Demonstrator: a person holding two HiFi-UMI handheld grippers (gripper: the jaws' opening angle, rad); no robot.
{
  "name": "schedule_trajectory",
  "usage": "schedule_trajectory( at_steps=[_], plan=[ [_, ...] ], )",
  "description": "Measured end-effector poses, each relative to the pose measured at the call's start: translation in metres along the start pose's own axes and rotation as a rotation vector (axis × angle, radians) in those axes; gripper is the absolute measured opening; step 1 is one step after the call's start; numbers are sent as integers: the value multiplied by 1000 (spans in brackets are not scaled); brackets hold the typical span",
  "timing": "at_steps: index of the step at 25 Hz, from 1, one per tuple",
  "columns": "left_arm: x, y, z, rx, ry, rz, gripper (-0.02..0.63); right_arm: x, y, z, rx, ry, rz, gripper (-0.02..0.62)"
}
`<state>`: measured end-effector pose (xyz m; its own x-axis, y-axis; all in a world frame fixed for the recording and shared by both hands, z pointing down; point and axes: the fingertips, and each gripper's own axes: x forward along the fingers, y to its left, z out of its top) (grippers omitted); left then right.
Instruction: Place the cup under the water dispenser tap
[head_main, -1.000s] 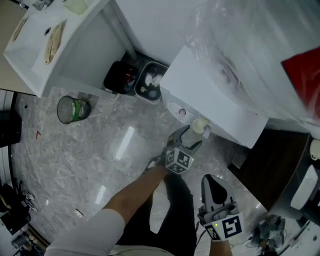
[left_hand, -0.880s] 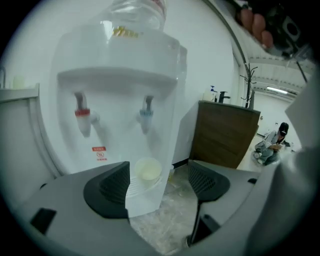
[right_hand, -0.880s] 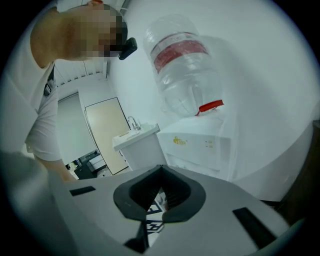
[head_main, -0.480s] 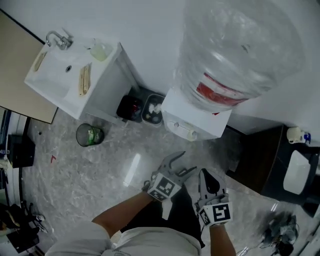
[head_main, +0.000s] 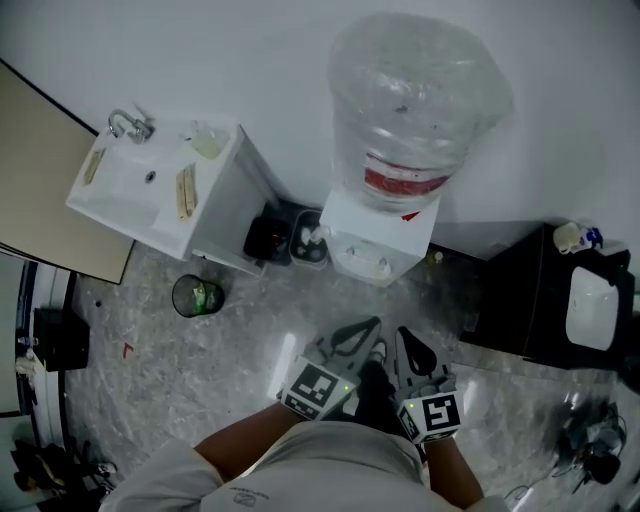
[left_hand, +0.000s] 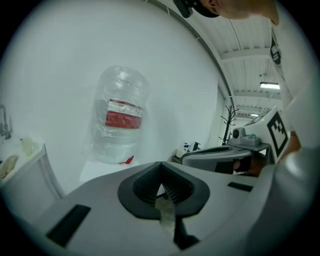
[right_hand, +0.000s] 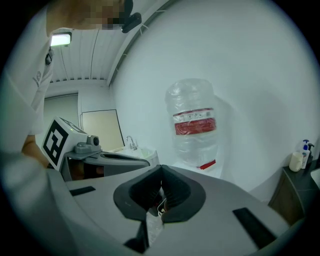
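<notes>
My left tongs (head_main: 360, 332) and right tongs (head_main: 408, 345) are low in the head view, side by side and close to my body. Each tongs' own camera shows its jaws closed tip to tip on nothing: left tongs (left_hand: 161, 165), right tongs (right_hand: 161, 170).

Ahead, well apart from both, the water dispenser (head_main: 385, 235) stands against the wall with a clear bottle (head_main: 415, 100) on top. What may be the cup (head_main: 372, 264) is a small pale shape at its tap ledge, too small to be sure of.

If that is the cup, I judge the placing done, and I should hold the tongs clear so that nothing gets nudged. If not, I must find it, grip its wall gently, and set it upright directly below the spout.

Counted:
- two tongs
- one dispenser
- one bottle
- one possible cup
- one sink (head_main: 130, 185) to the left
- two dark bins (head_main: 270, 240) between sink and dispenser
- one round green-tinted container (head_main: 197, 296) on the floor
</notes>
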<state>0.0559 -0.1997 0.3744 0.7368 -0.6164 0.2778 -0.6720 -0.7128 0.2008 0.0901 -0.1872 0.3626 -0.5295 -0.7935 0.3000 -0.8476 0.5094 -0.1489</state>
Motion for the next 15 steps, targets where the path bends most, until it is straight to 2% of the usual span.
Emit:
schedule_trajectory(
  at_steps=[8,15],
  plan=[
    [-22,-23,37,13,-18,1,5,-19,20,19,-7,3,-11,14],
    [-28,-32,47,25,-32,1,5,-28,19,29,-19,-20,-36,14]
  ],
)
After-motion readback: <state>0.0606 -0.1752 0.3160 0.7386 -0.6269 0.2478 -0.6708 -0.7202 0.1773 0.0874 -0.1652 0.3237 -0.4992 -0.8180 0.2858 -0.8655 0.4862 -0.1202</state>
